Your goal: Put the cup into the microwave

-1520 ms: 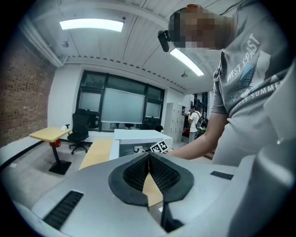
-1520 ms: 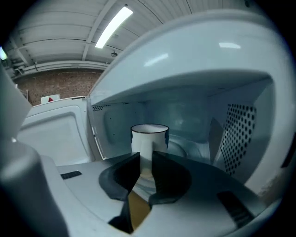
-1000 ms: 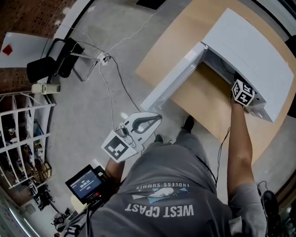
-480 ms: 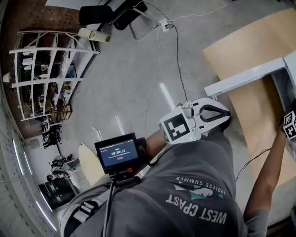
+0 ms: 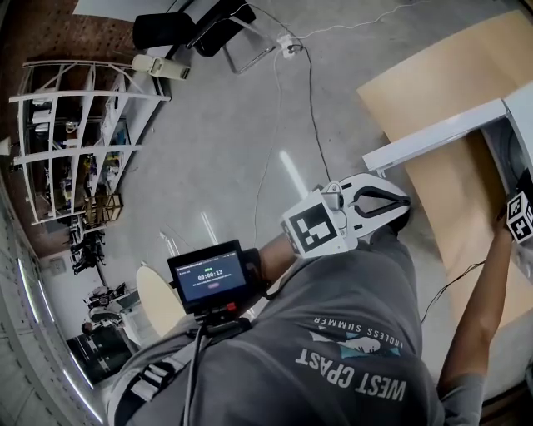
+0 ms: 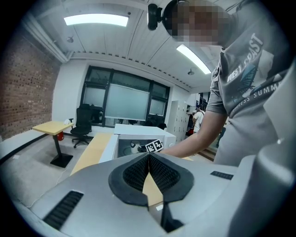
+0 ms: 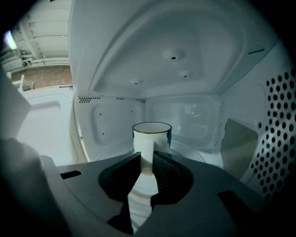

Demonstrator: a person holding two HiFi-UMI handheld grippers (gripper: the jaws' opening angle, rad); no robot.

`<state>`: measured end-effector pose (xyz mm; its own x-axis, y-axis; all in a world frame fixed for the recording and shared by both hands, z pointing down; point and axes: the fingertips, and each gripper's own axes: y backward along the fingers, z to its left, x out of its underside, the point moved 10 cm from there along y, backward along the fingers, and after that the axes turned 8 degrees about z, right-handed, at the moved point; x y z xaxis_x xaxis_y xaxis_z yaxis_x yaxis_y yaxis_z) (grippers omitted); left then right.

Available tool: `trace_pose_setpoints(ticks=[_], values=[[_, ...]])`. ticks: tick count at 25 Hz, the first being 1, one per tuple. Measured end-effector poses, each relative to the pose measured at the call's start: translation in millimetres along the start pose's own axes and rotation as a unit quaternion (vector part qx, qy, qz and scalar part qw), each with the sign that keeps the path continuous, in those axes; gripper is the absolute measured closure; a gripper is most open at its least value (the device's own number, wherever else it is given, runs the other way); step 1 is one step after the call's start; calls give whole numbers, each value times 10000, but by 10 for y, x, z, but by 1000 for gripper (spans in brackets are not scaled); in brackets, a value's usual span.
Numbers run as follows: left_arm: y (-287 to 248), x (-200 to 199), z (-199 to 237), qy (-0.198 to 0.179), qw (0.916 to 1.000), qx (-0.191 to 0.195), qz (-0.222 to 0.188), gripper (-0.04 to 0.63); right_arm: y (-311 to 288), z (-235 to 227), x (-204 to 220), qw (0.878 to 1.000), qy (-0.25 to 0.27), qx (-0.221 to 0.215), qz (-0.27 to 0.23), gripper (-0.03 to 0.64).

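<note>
A white cup (image 7: 151,136) with a dark rim stands upright inside the white microwave (image 7: 115,120). My right gripper (image 7: 147,157) reaches into the cavity, its jaws closed on the cup's white handle. In the head view only this gripper's marker cube (image 5: 520,218) shows, at the microwave's mouth beside the open door (image 5: 433,137). My left gripper (image 5: 366,204) hangs near the person's waist, shut and empty, away from the microwave. From the left gripper view the microwave (image 6: 138,139) lies ahead with the person's right arm (image 6: 194,141) reaching into it.
The microwave sits on a wooden table (image 5: 450,75). A cable (image 5: 312,91) runs over the grey floor to a black chair (image 5: 183,25). A white shelf rack (image 5: 75,141) stands at left. A small screen (image 5: 208,274) is mounted on the person's chest.
The head view has swung left, so the microwave now sits at the right edge. The right gripper stays in the microwave. The left gripper stays shut near the waist.
</note>
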<state>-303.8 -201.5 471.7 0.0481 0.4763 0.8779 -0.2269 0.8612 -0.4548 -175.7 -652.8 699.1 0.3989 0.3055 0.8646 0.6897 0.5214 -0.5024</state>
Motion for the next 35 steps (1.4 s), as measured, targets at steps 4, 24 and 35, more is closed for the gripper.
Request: trace_pose_setpoints(ticks=[4, 24, 35], values=[[179, -40, 80, -73, 9999, 74, -58, 574, 116, 128, -211, 9999, -79, -2, -149, 528], [628, 723, -464, -615, 9947, 726, -381, 574, 1689, 630, 602, 9953, -597, -337, -688, 598], [2091, 1472, -860, -1150, 9857, 952, -783, 574, 3943, 2099, 714, 9856, -132, -544, -1594, 598]])
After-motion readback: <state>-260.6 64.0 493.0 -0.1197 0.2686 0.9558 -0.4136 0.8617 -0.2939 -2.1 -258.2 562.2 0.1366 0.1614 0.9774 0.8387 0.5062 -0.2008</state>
